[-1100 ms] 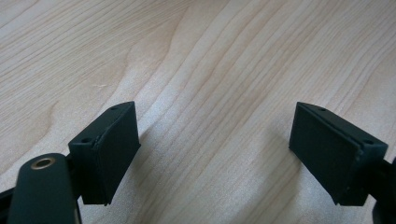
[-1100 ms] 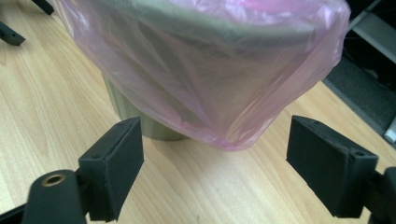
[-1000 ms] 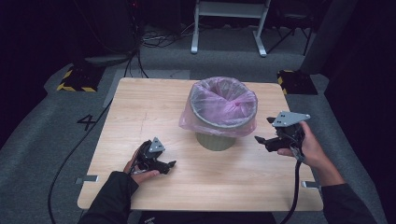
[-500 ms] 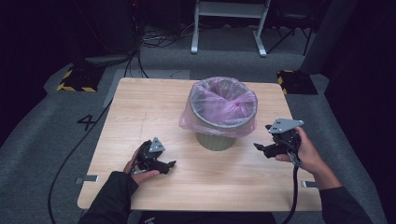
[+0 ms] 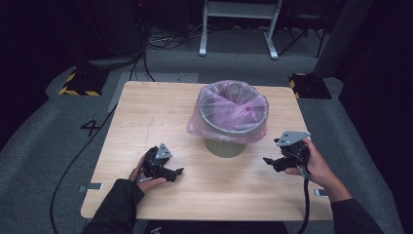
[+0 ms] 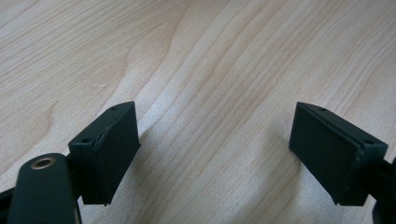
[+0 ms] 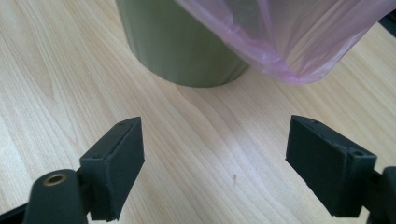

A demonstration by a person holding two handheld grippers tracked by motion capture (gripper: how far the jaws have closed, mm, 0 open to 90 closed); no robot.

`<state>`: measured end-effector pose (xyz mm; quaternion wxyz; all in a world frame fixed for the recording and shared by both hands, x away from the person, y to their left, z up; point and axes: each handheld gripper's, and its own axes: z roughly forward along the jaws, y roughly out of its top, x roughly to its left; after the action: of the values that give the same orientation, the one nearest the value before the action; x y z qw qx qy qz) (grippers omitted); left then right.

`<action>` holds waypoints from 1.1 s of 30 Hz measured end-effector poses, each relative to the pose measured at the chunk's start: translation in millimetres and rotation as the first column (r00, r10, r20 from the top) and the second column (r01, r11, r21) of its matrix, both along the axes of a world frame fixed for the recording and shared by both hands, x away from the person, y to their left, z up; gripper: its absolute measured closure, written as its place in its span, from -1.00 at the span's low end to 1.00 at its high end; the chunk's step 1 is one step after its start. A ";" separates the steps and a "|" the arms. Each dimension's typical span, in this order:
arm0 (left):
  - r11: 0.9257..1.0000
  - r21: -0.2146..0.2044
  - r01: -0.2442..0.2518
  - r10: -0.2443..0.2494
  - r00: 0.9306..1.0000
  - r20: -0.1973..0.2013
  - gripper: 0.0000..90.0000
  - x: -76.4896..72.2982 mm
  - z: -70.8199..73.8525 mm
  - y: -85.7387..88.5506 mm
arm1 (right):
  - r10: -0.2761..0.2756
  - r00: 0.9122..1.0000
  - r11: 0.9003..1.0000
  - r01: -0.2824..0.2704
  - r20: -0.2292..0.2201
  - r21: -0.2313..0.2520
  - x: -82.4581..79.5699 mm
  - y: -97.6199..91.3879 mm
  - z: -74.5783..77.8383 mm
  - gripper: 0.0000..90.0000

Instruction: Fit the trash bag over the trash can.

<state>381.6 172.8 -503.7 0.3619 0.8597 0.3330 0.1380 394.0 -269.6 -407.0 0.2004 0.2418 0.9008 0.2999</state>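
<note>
An olive-green bin [image 5: 225, 147] [image 7: 187, 42] stands in the middle of the wooden table [image 5: 146, 112]. A pink bag [image 5: 234, 107] [image 7: 299, 32] lines it and folds down over its rim. My left gripper [image 5: 178, 173] [image 6: 215, 149] rests low on the table at the front left, open, with bare wood between its fingers. To the right of the bin my right gripper [image 5: 268, 161] [image 7: 215, 163] is held just above the table, open and empty, pointing at the bin's base.
A black cable [image 5: 306, 204] trails from the right gripper over the front edge. Grey carpet surrounds the table, with a white metal stand [image 5: 238, 24] behind it and two yellow-and-black striped blocks [image 5: 78, 83] on the floor.
My right gripper has come down and toward the person, from beside the bin's rim to just above the table. The left gripper has stayed put.
</note>
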 end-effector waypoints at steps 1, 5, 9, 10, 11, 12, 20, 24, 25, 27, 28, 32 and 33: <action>1.000 0.001 0.000 0.000 1.000 0.001 -0.66 0.0 0.0 0.0 | -0.002 1.000 1.000 0.002 -0.002 0.002 -0.3 0.1 -1.3 -0.57; 1.000 0.001 0.000 0.000 1.000 0.000 -0.66 0.0 0.1 0.1 | -0.001 1.000 1.000 0.001 -0.014 -0.003 -2.1 -1.1 -7.4 -0.57; 1.000 0.000 0.000 0.000 1.000 0.000 -0.66 0.0 0.0 0.0 | 0.004 1.000 1.000 -0.004 -0.030 0.000 -3.5 -2.9 -12.5 -0.55; 1.000 0.000 -0.001 0.001 1.000 0.000 -0.66 0.0 0.0 0.0 | 0.002 0.999 1.000 -0.002 -0.032 0.001 -3.9 -3.2 -13.5 -0.55; 1.000 0.000 -0.001 0.001 1.000 0.000 -0.66 0.0 0.0 0.0 | 0.001 0.999 1.000 -0.001 -0.033 0.000 -4.1 -3.8 -14.9 -0.55; 1.000 0.002 0.000 0.000 1.000 0.001 -0.66 0.0 0.1 0.1 | -0.002 0.999 1.000 0.002 -0.036 0.002 -4.7 -4.2 -16.4 -0.55; 1.000 0.001 0.000 0.000 1.000 0.001 -0.66 0.0 0.1 0.1 | -0.020 0.999 0.999 0.018 -0.040 -0.035 -10.3 -9.5 -27.1 -0.55; 1.000 0.002 0.000 0.000 1.000 0.001 -0.66 0.0 0.0 0.1 | -0.023 0.998 0.999 0.021 -0.059 -0.033 -11.9 -12.5 -30.8 -0.55; 1.000 0.002 0.000 0.000 1.000 0.001 -0.66 0.0 0.1 0.1 | -0.028 0.998 0.999 0.026 -0.064 -0.025 -12.5 -13.7 -30.8 -0.55; 1.000 0.002 0.000 0.000 1.000 0.001 -0.65 0.0 0.1 0.1 | -0.030 0.999 0.999 0.029 -0.046 -0.020 -13.3 -15.8 -31.4 -0.55; 1.000 0.000 -0.001 0.001 1.000 0.001 -0.65 0.0 0.0 0.0 | -0.032 0.999 0.999 0.031 -0.040 -0.029 -13.8 -16.5 -32.3 -0.55; 1.000 0.001 0.001 -0.001 1.000 0.001 -0.65 0.0 0.0 0.1 | -0.041 0.999 0.999 0.039 -0.037 -0.033 -17.9 -19.3 -38.0 -0.55; 1.000 0.002 0.000 0.000 1.000 0.001 -0.65 0.0 0.1 0.1 | -0.040 0.999 0.999 0.039 -0.028 -0.038 -18.9 -20.2 -39.4 -0.55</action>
<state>381.6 172.9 -503.6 0.3614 0.8600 0.3324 0.1387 375.1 -289.8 -446.4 0.1976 0.2601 0.9041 0.2756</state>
